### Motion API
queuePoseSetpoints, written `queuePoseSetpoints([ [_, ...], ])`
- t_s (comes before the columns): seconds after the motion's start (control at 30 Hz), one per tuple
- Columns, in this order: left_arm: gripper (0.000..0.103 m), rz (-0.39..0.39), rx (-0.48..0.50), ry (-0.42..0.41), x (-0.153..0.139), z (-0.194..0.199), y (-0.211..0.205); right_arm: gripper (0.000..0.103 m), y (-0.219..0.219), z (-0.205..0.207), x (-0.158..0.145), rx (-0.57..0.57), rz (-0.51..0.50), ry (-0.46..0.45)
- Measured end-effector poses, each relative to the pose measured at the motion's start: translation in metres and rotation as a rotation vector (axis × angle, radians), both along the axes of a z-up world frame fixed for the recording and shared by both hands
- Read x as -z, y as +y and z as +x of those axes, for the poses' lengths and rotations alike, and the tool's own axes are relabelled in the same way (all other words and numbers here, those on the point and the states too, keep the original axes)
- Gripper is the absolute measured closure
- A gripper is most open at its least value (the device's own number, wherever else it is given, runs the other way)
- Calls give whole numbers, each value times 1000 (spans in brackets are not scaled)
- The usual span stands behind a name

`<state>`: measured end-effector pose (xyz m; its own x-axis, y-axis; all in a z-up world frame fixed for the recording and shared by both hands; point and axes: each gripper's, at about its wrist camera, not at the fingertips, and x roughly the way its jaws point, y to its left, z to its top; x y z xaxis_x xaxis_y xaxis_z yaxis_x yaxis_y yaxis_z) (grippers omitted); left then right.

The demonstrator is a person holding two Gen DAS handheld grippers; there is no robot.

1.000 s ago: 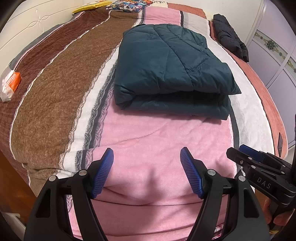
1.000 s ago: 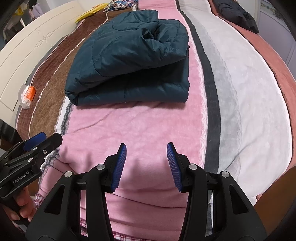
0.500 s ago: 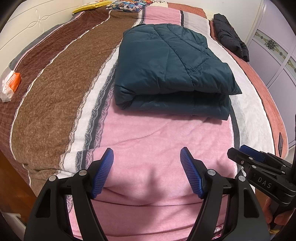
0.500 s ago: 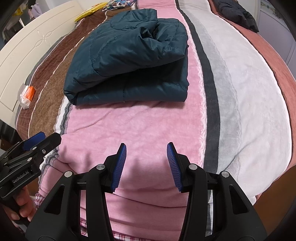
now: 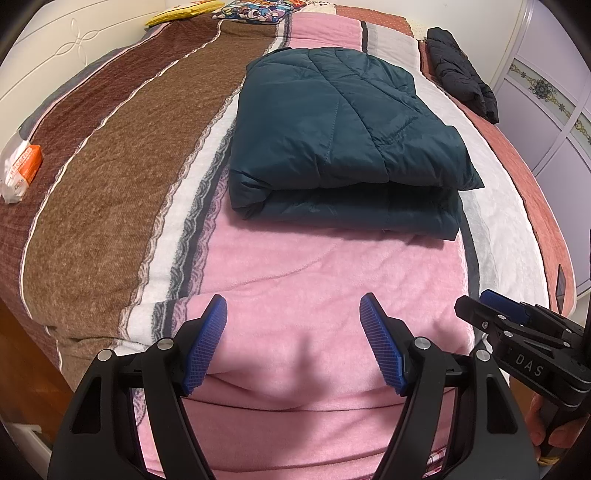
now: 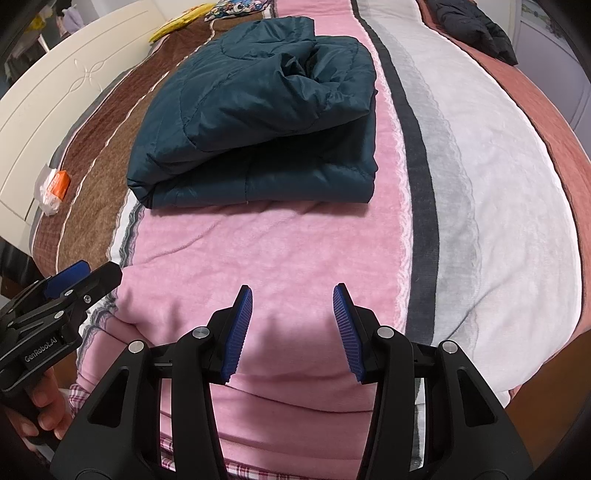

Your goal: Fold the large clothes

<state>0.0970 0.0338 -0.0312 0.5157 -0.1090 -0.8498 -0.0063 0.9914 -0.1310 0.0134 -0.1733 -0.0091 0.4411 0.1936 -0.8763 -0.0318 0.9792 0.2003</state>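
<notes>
Lying folded on the bed (image 5: pixel 110 206), the jacket (image 5: pixel 332 147) sits in the upper middle of the left wrist view, a dark teal quilted bundle with its folded edge toward the camera. It rests across the pink and white stripes of the blanket (image 5: pixel 295 273). In the right wrist view the same jacket lies upper left of centre, its top layer rumpled at the right end.

The left gripper (image 5: pixel 293 314) fills the bottom of its own view, its blue fingers (image 5: pixel 207 347) spread wide with nothing between them but pink blanket below. The right gripper (image 6: pixel 293 295) stands at the bottom of its view, its fingers (image 6: pixel 347 332) parted less widely, also empty. Both hang near the bed's near edge, well apart from the jacket.

Each gripper shows in the other's view: the right one at the lower right edge of the left view, the left one at the lower left edge of the right view, with a hand (image 6: pixel 40 413) around its handle.

A black garment (image 5: pixel 461 77) lies at the upper right of the bed. An orange and white packet (image 5: pixel 22 170) sits at the left edge. A yellow item (image 5: pixel 184 11) and a patterned cloth (image 5: pixel 255 7) lie at the top.
</notes>
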Motion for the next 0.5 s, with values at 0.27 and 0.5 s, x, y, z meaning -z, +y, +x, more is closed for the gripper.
queuePoseSetpoints([
  [0.27,32,0,1,0,0,0,1,57,-1,-1,1,-3,2,6],
  [0.5,32,1,1,0,0,0,1,57,0,-2,1,-4,4,6],
])
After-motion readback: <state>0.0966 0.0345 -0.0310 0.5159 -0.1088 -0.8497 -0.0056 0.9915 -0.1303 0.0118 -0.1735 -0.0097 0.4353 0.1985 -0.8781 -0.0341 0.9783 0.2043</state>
